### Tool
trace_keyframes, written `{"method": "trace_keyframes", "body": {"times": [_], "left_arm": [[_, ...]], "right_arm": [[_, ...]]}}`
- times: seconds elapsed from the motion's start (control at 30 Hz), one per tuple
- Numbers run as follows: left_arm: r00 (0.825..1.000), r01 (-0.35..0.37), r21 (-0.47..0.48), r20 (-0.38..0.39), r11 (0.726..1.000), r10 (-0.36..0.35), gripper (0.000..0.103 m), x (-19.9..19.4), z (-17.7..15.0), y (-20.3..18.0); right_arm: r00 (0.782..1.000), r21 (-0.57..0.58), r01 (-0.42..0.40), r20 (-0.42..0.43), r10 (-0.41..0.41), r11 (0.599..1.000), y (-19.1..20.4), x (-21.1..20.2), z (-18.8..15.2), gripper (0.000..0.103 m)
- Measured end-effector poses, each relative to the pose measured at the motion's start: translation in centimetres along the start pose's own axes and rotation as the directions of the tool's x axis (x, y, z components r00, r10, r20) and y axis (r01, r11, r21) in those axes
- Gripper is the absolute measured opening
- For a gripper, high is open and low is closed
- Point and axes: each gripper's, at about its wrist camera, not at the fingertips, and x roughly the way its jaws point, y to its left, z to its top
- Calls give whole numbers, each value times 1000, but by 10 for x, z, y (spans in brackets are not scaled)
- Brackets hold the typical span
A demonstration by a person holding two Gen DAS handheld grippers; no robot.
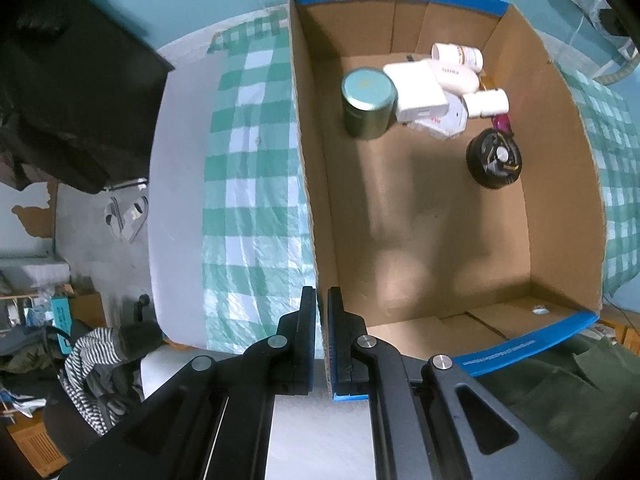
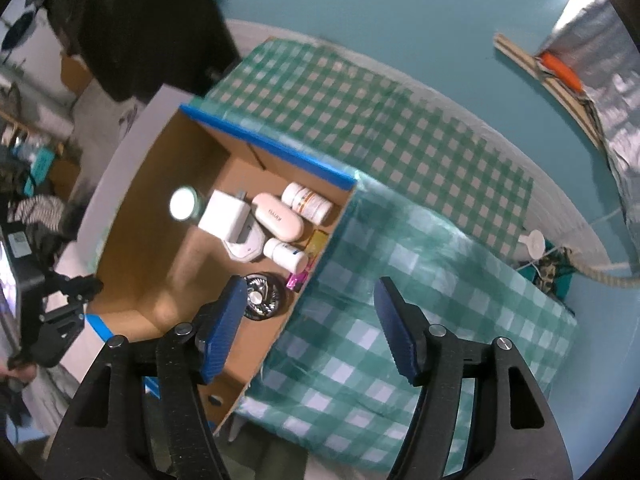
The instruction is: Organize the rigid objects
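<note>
Evidently steadying | left gripper (image 1: 323,320) pinches box (image 1: 308,200) wall, likely holding it put | right gripper (image 2: 308,320) spread, empty, above box edge | tin (image 1: 368,100), bottles (image 1: 486,103), black disc (image 1: 495,157) grouped inside far corner

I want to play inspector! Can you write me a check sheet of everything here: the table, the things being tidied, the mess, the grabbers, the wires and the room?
Surface: green checked cloth over a white table.
Job's things: cardboard box holding a round green tin, white charger, three white bottles and a black wheel.
Clutter: nothing seen on the cloth.
Grippers: left gripper shut on the box wall; right gripper open and empty above the box edge.
Cables: rope at the table's far side.
Surroundings: teal floor, striped clothes, slippers.
</note>
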Motion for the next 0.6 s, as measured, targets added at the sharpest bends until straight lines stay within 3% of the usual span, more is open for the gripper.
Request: {"method": "trace_keyframes", "body": {"times": [0.1,0.2,0.27,0.37,0.43,0.5,0.6], "left_arm": [[1000,0,-5,29,1000,0,7,-14,5,2],[997,-11,-2,76,1000,11,26,-32,13,-1],[992,-17,1,122,1000,17,46,-48,18,-3],[982,-13,7,191,1000,11,66,-74,24,-7],[972,-8,7,234,1000,6,79,-90,28,-10],[959,-26,0,283,1000,25,82,-105,30,-14],[919,-76,-23,386,997,79,89,-132,30,-20]], "right_arm": [[999,29,17,51,-19,999,-5,-21,-6,68],[994,63,35,96,-41,997,-10,-41,-12,71],[990,84,51,127,-62,995,-13,-55,-16,72],[976,123,86,187,-108,989,-19,-76,-24,73],[960,153,121,231,-155,981,-23,-92,-31,75],[946,167,150,261,-190,974,-23,-103,-35,76],[921,189,181,312,-234,965,-24,-120,-44,76]]}}
